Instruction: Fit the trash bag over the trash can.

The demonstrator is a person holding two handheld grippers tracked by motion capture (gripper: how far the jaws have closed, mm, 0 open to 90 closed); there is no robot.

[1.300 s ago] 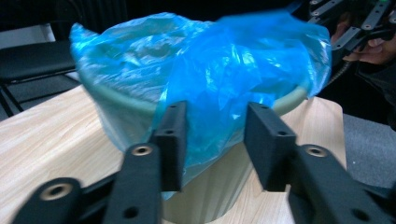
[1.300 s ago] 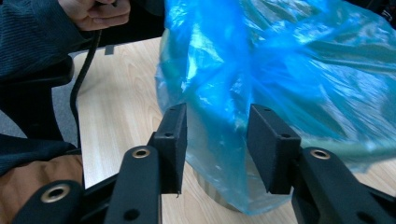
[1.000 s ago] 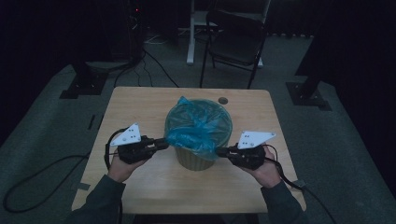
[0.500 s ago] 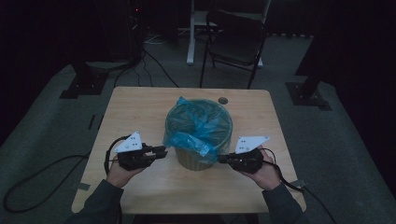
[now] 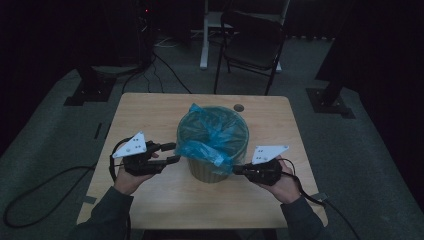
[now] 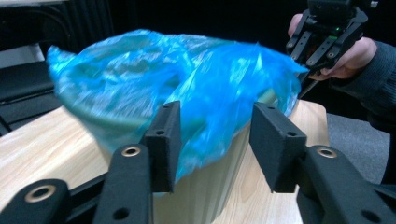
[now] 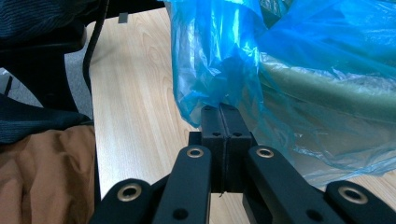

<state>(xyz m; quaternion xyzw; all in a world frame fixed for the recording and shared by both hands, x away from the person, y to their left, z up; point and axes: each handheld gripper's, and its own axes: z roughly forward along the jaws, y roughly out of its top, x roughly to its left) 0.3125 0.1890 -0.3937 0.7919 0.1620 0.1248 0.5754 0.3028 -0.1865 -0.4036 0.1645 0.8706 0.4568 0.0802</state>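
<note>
A ribbed, pale green bin (image 5: 216, 169) stands mid-table, lined with a blue plastic bag (image 5: 212, 135) whose loose edge hangs over the front rim. My left gripper (image 5: 176, 152) sits just left of the bin. Its jaws have just been opening and stand apart (image 6: 215, 140), with the bag (image 6: 201, 79) beyond the pads (image 6: 163, 140) and nothing pinched. At the bin's front right, my right gripper (image 5: 236, 170) is shut (image 7: 224, 114) on a fold of the bag's edge (image 7: 215, 60). That same gripper (image 6: 304, 80) appears past the bag in the left gripper view.
The wooden table (image 5: 150, 115) holds a small dark round thing (image 5: 239, 107) behind the bin. A black folding chair (image 5: 252, 47) stands beyond the far edge. Cables (image 5: 45, 192) trail across the grey floor at left. Stand bases (image 5: 330, 102) flank the table.
My left gripper has let go of the bag, opened, and drawn back to the left of the bin. The bag's edge has dropped over the front rim. The right gripper keeps its hold.
</note>
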